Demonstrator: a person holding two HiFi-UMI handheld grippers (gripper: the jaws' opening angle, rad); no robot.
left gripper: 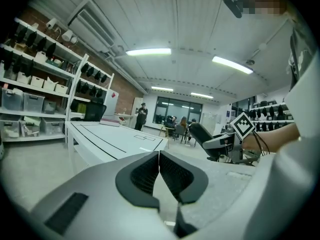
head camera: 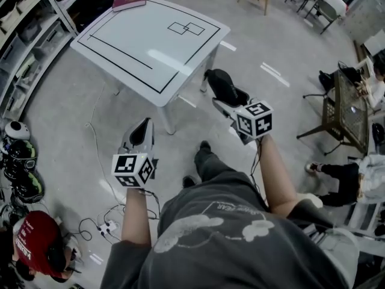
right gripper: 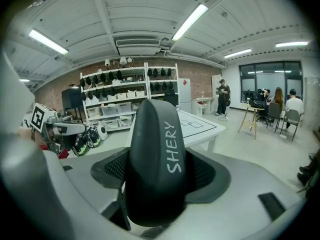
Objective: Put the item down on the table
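**Case in the right claw, short of the tabletop**

My right claw (right gripper: pixel 159 178) was spread wide and pinching the case (right gripper: pixel 152 134), one ribbed pad pressed against each flank. The case was a dark, smooth, rounded pod, long and narrow, matte black, with "SHERY" in white capitals running along its length. It stood up out of the pads, its blunt end well past them.

From the head view I saw the case (head camera: pixel 220 83) in the air over the floor, near the closest corner of the white tabletop (head camera: pixel 150 44) but not over it. The tabletop had black lines, and a maroon book (head camera: pixel 129 0) lay on its far corner.

My left claw (left gripper: pixel 159 171) was pressed together on nothing, held low, well apart from the case.
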